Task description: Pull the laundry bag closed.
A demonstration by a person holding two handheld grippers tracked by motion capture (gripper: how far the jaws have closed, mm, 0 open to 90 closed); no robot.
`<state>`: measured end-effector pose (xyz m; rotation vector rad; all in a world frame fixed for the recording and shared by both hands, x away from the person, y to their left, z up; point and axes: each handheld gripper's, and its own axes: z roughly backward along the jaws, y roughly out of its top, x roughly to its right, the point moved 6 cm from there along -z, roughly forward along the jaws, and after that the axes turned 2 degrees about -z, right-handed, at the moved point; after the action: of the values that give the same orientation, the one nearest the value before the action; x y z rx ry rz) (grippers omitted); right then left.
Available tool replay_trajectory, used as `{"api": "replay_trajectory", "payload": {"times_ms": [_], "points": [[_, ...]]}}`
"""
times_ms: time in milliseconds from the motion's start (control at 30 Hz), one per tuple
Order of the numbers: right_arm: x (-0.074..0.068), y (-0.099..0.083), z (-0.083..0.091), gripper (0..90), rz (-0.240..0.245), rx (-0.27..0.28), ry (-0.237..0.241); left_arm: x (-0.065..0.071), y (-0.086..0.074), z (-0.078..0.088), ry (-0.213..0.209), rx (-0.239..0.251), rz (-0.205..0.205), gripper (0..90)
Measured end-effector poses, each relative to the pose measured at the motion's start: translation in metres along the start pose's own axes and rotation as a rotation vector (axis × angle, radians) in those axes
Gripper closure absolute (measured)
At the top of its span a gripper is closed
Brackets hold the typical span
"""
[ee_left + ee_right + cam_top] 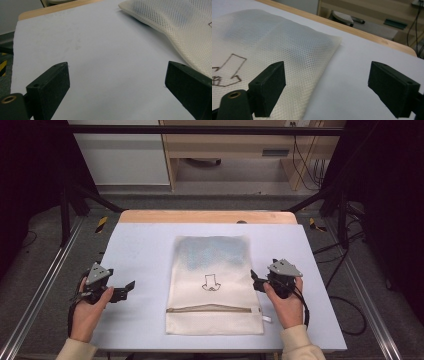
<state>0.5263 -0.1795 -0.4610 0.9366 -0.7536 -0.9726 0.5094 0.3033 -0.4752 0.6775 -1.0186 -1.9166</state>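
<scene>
Seen from above, a person's two hands rest on a pale grey desk (145, 245), each holding a black two-jaw claw, with a cream mesh laundry bag (214, 285) lying flat between them.

At the left, near the desk's left edge and toward its near side, the left claw (129, 289) points across the desk toward the bag. Its jaws stand wide apart with nothing between them; in the left gripper view they frame bare desk surface, and the bag's (180, 27) edge shows at the upper right, apart from the jaws.

At the middle of the desk lies the bag, its long side running from the near edge toward the far edge. A zip (210, 309) crosses it near its near end, with a small white pull tab (266, 319) at the right end of the zip. A black outline drawing (210, 283) marks the middle of the bag, and a bluish shade shows through the mesh in its far half.

At the right, the right claw (256, 281) sits just beside the bag's right edge, about halfway along it. Its jaws are also wide and hold nothing; in the right gripper view one jaw hangs over the mesh (287, 50) and the other over bare desk, the bag's edge running between them.

Beyond the far edge a strip of wooden tabletop (207, 216) shows.
</scene>
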Motion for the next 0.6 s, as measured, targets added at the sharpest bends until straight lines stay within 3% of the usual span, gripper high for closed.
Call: {"api": "replay_trajectory", "payload": {"times_ms": [33,67,233,267,300,367,400,433,533,600], "points": [[0.0,0.0,0.0,14.3,0.0,0.0,0.0,0.004,-0.001,0.002,0.014,-0.002,0.002,5.7],[-0.009,0.004,0.001,13.5,0.034,-0.001,0.027,0.006,-0.001,0.003,0.02,-0.006,0.003,5.7],[-0.037,0.011,0.002,16.7,0.125,-0.039,0.083,0.025,-0.004,0.011,-0.003,-0.025,-0.025,5.8],[-0.052,0.015,0.002,20.9,0.169,-0.052,0.109,0.028,-0.003,0.014,-0.01,-0.024,-0.034,5.8],[-0.052,0.015,0.002,20.9,0.169,-0.052,0.109,0.031,-0.003,0.015,-0.014,-0.021,-0.04,5.8],[-0.07,0.02,0.002,23.0,0.217,-0.073,0.156,0.034,-0.001,0.018,-0.015,-0.008,-0.049,5.8],[-0.088,0.026,0.002,27.0,0.256,-0.085,0.192,0.035,-0.001,0.019,-0.017,-0.004,-0.052,5.9],[-0.088,0.026,0.002,27.0,0.256,-0.085,0.192,0.036,-0.001,0.019,-0.014,-0.005,-0.053,5.9],[-0.113,0.033,0.002,33.3,0.316,-0.137,0.252,0.039,-0.006,0.022,-0.021,-0.076,-0.04,5.9],[-0.136,0.039,0.002,40.8,0.371,-0.186,0.3,0.043,-0.011,0.027,-0.038,-0.048,-0.037,5.8]]}}
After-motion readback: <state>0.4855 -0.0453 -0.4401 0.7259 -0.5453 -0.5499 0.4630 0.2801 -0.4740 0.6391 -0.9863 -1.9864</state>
